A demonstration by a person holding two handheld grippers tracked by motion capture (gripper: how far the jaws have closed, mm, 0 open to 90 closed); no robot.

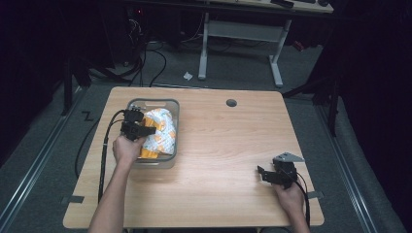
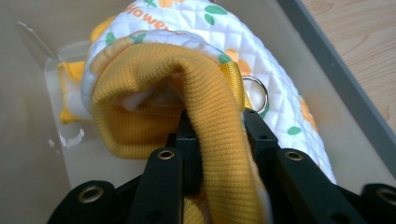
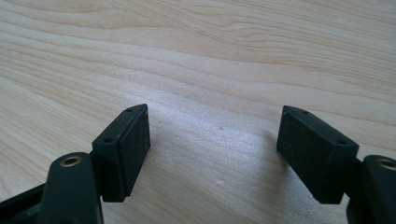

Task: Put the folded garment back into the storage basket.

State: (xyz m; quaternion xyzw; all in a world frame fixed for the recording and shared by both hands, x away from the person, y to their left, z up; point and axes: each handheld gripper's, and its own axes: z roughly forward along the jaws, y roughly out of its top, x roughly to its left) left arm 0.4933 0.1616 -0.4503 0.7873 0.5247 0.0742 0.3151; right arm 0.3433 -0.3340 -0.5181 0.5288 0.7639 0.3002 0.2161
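Garment in bin at table's left; right gripper near front right.

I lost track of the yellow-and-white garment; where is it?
High view: the garment lies in the grey bin, table's left side, pinched by the left hand-held gripper.

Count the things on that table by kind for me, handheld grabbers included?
Grippers: 2, the left gripper and the right gripper
Grey bins: 1
Quilted yellow-and-white garments: 1
Total: 4
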